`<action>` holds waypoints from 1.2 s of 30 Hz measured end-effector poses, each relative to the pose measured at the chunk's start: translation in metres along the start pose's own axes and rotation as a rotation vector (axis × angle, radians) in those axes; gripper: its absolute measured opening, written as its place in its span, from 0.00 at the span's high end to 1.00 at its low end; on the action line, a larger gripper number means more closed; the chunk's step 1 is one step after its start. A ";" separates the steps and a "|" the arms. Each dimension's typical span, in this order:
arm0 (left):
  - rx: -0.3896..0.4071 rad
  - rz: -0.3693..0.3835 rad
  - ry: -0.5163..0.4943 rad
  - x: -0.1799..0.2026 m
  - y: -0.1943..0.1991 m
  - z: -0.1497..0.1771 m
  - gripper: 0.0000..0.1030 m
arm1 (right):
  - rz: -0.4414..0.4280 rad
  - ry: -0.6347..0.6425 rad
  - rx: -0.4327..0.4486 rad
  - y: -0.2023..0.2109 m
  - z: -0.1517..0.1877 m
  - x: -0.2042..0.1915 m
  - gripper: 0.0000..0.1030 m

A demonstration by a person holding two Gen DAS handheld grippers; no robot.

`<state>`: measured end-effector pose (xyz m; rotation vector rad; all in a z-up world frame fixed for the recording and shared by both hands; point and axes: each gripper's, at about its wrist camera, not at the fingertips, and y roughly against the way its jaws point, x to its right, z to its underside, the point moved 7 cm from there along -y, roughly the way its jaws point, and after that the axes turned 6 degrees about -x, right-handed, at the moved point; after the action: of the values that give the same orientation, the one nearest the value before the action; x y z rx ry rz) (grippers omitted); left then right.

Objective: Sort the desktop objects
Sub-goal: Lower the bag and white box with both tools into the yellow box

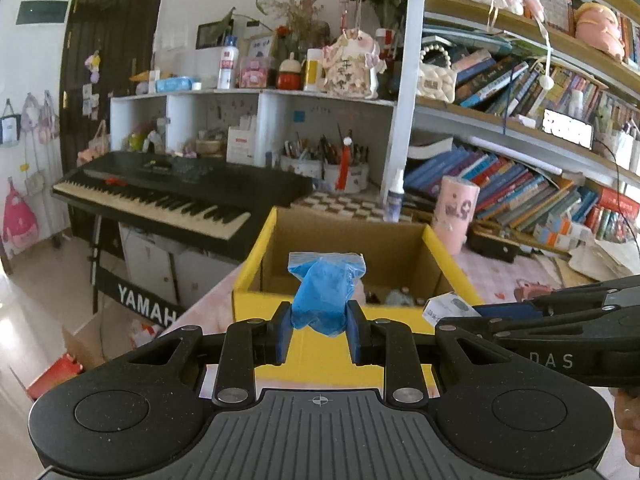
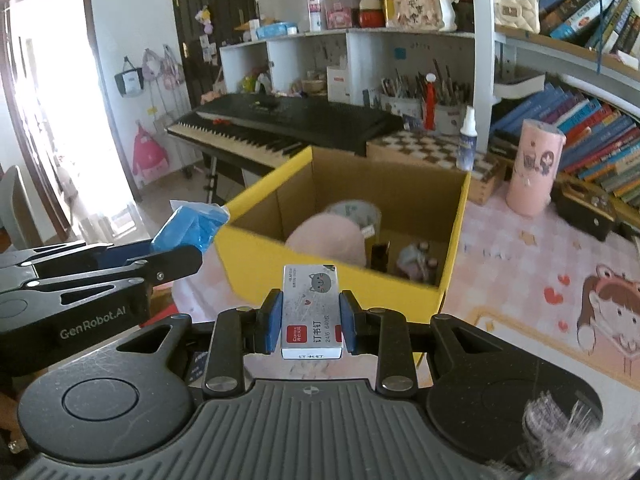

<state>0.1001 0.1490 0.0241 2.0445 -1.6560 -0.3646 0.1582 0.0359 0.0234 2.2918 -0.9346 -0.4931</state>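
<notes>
My left gripper (image 1: 319, 330) is shut on a blue plastic bag (image 1: 324, 292) and holds it just before the near wall of the yellow cardboard box (image 1: 336, 356). The bag also shows at the left of the right wrist view (image 2: 188, 228). My right gripper (image 2: 308, 320) is shut on a small white staple box with a cat drawing (image 2: 311, 312), held in front of the yellow box (image 2: 256, 256). In the left wrist view the staple box (image 1: 450, 307) pokes in from the right. Inside the yellow box lie a pink plush item (image 2: 332, 240) and small bottles (image 2: 416, 264).
A pink cylinder (image 2: 534, 172) and a spray bottle (image 2: 466, 140) stand behind the box on the pink patterned desk mat (image 2: 540, 272). A black keyboard (image 2: 280, 124) sits at the back left. Bookshelves (image 1: 520, 184) fill the right. A black case (image 2: 588, 208) lies at the right.
</notes>
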 end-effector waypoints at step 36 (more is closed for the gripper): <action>-0.252 0.027 -0.071 0.043 -0.155 -0.025 0.75 | 0.003 0.400 -0.124 -0.128 -0.071 0.088 0.73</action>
<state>0.2525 0.1355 -0.0312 1.8405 -1.5874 -0.6109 0.3199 0.0725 -0.0177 2.1642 -0.6876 -0.0793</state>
